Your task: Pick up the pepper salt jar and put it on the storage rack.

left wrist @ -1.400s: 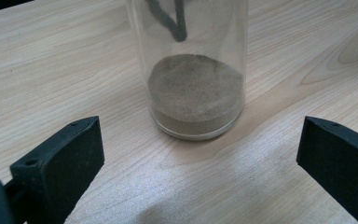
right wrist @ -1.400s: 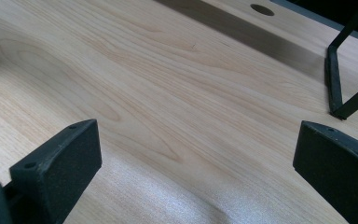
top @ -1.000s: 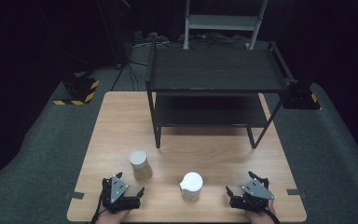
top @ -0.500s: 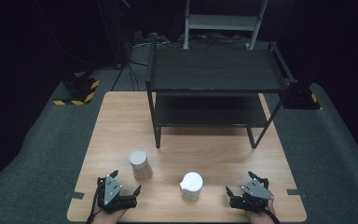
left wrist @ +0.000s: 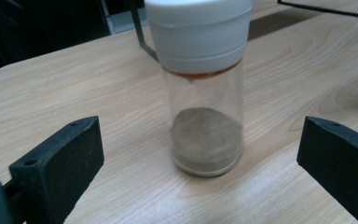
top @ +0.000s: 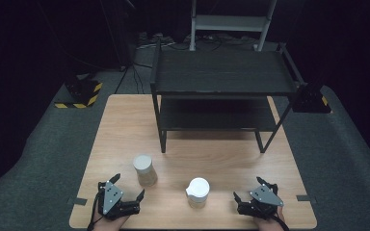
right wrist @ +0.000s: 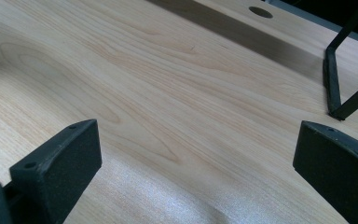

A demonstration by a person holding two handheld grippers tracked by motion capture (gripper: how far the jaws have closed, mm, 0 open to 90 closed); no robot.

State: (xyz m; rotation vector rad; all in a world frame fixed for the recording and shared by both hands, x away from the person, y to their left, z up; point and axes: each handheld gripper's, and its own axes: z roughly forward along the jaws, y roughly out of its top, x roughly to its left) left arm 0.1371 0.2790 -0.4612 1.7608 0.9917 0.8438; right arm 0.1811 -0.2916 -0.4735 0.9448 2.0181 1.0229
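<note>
the left gripper [top: 118,199] is resting at the near edge of the wooden table [top: 125,125], jaws spread wide and facing a clear jar [left wrist: 200,88] with a white lid, standing upright just ahead. the right gripper [top: 257,199] is lying open too, nothing between its jaws. a second white-lidded jar [top: 197,191] is standing between them. apparently an approach is beginning; next, advancing to straddle the jar.

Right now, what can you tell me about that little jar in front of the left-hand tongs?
The clear glass jar with a grey-white plastic cap stands upright on the light wooden table. A low heap of greyish powder lies at its bottom, and an orange-brown ring shows just under the cap. It stands ahead of the left tongs, between their open jaws, which do not touch it. Only the table touches it.
</note>
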